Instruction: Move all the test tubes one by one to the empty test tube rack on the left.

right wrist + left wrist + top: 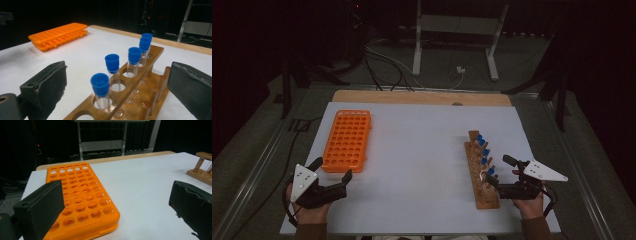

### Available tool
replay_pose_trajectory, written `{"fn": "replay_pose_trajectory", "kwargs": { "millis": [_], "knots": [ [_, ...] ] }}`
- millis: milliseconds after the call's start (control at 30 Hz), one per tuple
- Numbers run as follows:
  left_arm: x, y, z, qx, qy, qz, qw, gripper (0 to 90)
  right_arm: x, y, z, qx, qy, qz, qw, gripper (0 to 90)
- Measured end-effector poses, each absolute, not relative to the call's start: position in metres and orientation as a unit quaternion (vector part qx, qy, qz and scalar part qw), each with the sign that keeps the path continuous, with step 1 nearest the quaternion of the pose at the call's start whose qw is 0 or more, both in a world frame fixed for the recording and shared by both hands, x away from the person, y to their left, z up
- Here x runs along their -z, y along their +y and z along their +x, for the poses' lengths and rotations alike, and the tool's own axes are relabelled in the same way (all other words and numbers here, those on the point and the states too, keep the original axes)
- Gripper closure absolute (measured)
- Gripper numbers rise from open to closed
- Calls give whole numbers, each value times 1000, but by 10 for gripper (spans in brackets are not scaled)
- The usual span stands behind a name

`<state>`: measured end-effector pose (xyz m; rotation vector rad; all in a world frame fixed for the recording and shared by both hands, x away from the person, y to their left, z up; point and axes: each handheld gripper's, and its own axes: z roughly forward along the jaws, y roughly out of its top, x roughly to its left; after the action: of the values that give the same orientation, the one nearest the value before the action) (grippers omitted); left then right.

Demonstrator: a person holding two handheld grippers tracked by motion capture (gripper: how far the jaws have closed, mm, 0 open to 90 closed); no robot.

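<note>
Fingers point(42, 87) of the right gripper point(503, 173) stand wide apart and hold nothing. Between them, in the right gripper view, is the near end of a wooden rack point(140, 95). Its closest tube point(100, 90) stands just ahead of the fingers, a bit nearer the left one, and nothing touches it.

Fingers point(41, 208) of the left gripper point(331, 170) are wide apart too, with nothing in them. One finger sits over the near corner of an orange rack point(82, 200). The other finger is out over bare sheet.

Under both sets of fingers lies a white sheet point(417, 150) that covers the bench point(422, 97). A strip of bare wood shows at the far edge. Beyond that the room is dark, with a grey floor, loose cables point(382, 70) and the white legs of a metal stand point(457, 45).

The wooden rack is long and thin. It runs away from the right fingers toward the far side of the bench. Five clear tubes with blue caps point(135, 55) stand upright in its holes, in one line, caps up. The holes closest to the fingers are empty.

The orange rack is long as well, and it also runs away from the left fingers toward the far edge. It has many round holes, and all the ones I can see are empty. The two racks are well apart, with plain white sheet between them.
</note>
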<state>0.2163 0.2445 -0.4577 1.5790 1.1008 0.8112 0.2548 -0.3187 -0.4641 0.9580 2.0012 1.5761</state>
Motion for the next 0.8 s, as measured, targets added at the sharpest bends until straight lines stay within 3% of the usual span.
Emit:
{"fn": "replay_pose_trajectory", "kwargs": {
  "millis": [367, 500, 733, 767, 800],
  "knots": [
    [458, 246, 216, -340, 461, 647, 504, 8, 464, -317, 255, -567, 725, 332, 207, 25],
    [458, 246, 216, -339, 461, 648, 503, 8, 463, -316, 254, -554, 735, 331, 208, 74],
    [459, 243, 217, -336, 460, 651, 502, 8, 464, -309, 254, -523, 771, 315, 182, 318],
    [459, 243, 217, -336, 460, 652, 500, 8, 464, -309, 254, -523, 771, 315, 182, 318],
    [459, 242, 217, -336, 460, 652, 500, 7, 465, -309, 254, -516, 779, 309, 176, 393]
  ]
}}
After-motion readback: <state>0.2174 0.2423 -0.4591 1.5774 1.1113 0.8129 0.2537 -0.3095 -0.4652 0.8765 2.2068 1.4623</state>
